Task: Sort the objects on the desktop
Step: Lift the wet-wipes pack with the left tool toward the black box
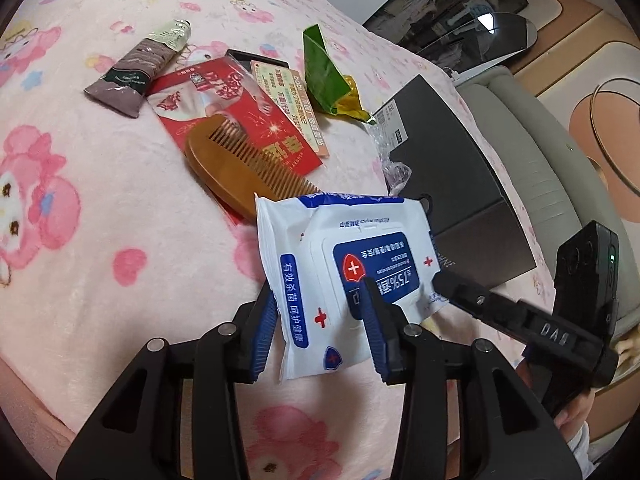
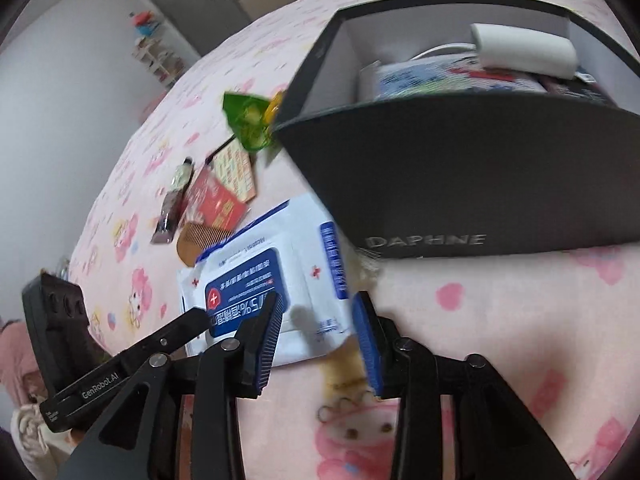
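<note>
A white and blue pack of wet wipes (image 1: 344, 256) lies on the pink blanket, next to a black box (image 1: 452, 168). My left gripper (image 1: 320, 312) is open, its two blue pads on either side of the pack's near end. The right gripper's finger (image 1: 464, 292) reaches the pack's right corner. In the right wrist view my right gripper (image 2: 318, 320) is open over the near edge of the wipes pack (image 2: 276, 276), and the left gripper's finger (image 2: 176, 332) touches the pack from the left. A wooden comb (image 1: 232, 168), red envelope (image 1: 224, 100), brown tube (image 1: 140, 68), orange card (image 1: 288, 96) and green wrapper (image 1: 324, 72) lie beyond.
The open black box (image 2: 460, 184) holds a white roll (image 2: 524, 50) and a patterned pack (image 2: 440, 76). The pink cartoon blanket (image 1: 100, 220) covers the surface. A grey padded edge (image 1: 532, 168) runs past the box on the right, with floor beyond.
</note>
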Motion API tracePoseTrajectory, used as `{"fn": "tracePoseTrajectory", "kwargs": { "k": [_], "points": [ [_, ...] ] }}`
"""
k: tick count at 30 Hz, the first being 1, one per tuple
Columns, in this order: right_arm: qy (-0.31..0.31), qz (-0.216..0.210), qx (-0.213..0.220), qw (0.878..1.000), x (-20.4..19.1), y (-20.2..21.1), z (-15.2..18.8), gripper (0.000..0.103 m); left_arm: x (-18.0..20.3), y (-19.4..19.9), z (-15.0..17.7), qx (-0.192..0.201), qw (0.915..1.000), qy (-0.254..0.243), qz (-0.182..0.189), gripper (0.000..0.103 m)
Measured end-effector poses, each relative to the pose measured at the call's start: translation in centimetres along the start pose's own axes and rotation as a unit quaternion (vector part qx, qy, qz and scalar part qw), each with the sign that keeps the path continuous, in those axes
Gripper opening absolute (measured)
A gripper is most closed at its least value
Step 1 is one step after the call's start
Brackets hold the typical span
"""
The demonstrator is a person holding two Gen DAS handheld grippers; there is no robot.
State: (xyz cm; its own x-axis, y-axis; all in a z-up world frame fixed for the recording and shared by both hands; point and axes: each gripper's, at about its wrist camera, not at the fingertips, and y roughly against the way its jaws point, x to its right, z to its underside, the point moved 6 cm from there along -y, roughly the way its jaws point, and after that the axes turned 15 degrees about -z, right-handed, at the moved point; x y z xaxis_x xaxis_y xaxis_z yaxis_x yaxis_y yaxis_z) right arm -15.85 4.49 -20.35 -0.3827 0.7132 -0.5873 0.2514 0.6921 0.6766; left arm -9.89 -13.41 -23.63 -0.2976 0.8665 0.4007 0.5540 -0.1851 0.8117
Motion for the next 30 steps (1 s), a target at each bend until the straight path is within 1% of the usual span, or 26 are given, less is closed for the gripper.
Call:
{"fn": "tracePoseTrajectory", "kwargs": {
  "k": [2, 5, 9, 12, 14, 17, 20, 24, 25, 26, 27, 28, 30],
  "points": [
    [0.004, -0.002, -0.004, 1.0, -0.6, -0.3, 0.4, 0.036, -0.2, 0.2, -0.2, 0.005, 1.0, 0.002, -0.004, 0.04],
    [-0.02, -0.032, -0.016, 0.999, -1.3, 0.1, 1.6, 0.037, 0.0, 0.2, -0.1, 0.006, 1.0, -0.003, -0.004, 0.04],
    [0.002, -0.037, -0.045, 0.998, -2.9, 0.7, 3.2, 0.039, 0.3, 0.1, -0.1, 0.006, 0.9999, -0.011, -0.005, 0.04],
    [0.002, -0.021, -0.064, 0.998, -2.5, 1.1, 4.4, 0.04, 0.6, 0.1, 0.0, 0.006, 0.9998, -0.016, -0.005, 0.04],
    [-0.005, -0.017, -0.068, 0.998, -1.9, 1.4, 4.8, 0.039, 0.7, 0.1, 0.0, 0.006, 0.9998, -0.02, -0.005, 0.04],
    [-0.024, -0.015, -0.056, 0.998, -0.9, 1.4, 4.2, 0.039, 0.4, 0.1, -0.1, 0.007, 0.9999, -0.012, -0.006, 0.04],
    [-0.015, -0.007, -0.032, 0.999, -1.0, 1.7, 3.3, 0.04, 0.2, -0.1, -0.2, 0.004, 0.9999, -0.008, -0.008, 0.04],
    [-0.006, 0.009, -0.036, 0.999, -0.8, 0.3, 2.6, 0.042, 0.5, -0.5, 0.1, 0.0, 0.9995, -0.023, -0.019, 0.042],
    [-0.002, 0.022, -0.041, 0.999, -0.5, -0.1, 2.7, 0.044, 0.7, -0.6, 0.2, -0.001, 0.9993, -0.029, -0.023, 0.044],
    [0.003, 0.038, -0.047, 0.998, -0.3, -0.6, 3.0, 0.044, 0.8, -0.7, 0.3, -0.001, 0.9991, -0.034, -0.027, 0.044],
    [0.005, 0.044, -0.052, 0.998, -0.2, -1.1, 3.2, 0.044, 0.8, -0.8, 0.4, -0.002, 0.9988, -0.038, -0.03, 0.044],
    [0.008, 0.048, -0.055, 0.997, -0.3, -1.5, 3.5, 0.046, 0.9, -0.9, 0.4, -0.002, 0.9986, -0.042, -0.033, 0.044],
    [0.011, 0.039, -0.055, 0.998, -0.6, -1.4, 3.9, 0.047, 1.0, -0.9, 0.5, -0.001, 0.9984, -0.046, -0.033, 0.044]
  ]
}}
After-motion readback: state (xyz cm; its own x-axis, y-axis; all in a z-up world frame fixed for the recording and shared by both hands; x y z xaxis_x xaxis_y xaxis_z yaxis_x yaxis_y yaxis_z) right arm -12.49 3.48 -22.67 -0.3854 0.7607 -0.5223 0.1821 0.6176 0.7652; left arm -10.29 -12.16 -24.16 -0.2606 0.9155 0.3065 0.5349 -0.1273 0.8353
